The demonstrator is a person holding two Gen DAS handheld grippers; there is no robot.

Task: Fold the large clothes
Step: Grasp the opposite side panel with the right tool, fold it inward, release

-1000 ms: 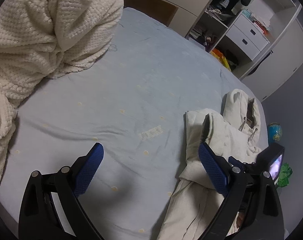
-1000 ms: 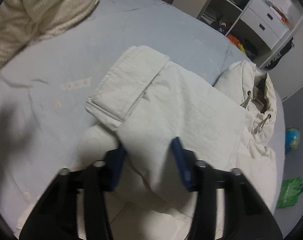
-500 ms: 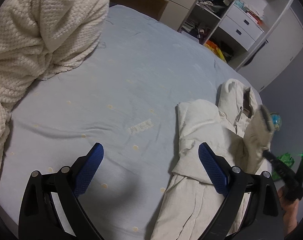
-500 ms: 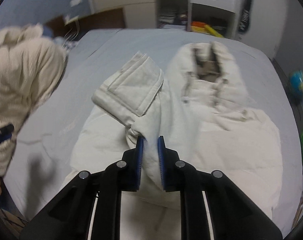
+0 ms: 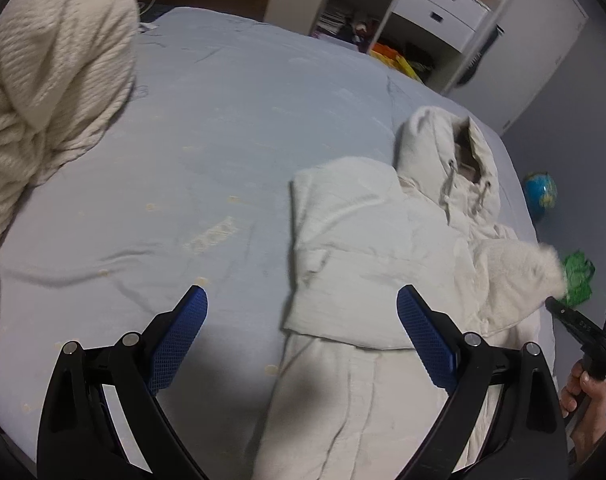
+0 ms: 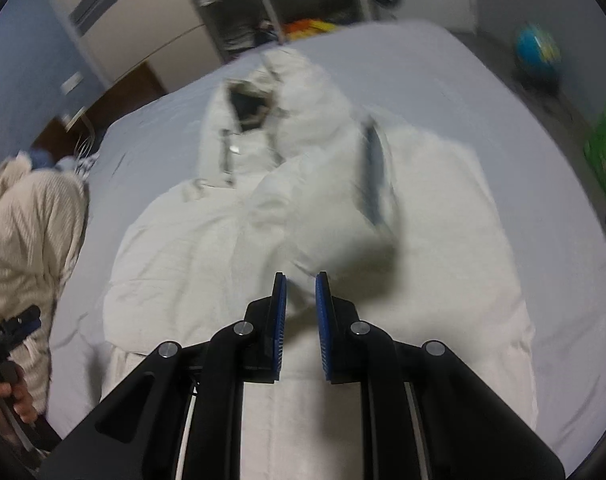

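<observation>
The cream hooded coat lies on the bed. The right gripper has its jaws nearly closed, pinching a sleeve; the left gripper hangs wide open, empty. Best lay the sleeve flat across the chest, cuff aligned, before releasing.

Left gripper spread wide above bed, cream hoodie partly folded, sleeve perhaps lifted

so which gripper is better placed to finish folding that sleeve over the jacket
Right. The right gripper is nearly shut on the sleeve of the white hooded jacket and holds it raised over the body. The left gripper is wide open and empty above the blue bedsheet.
</observation>
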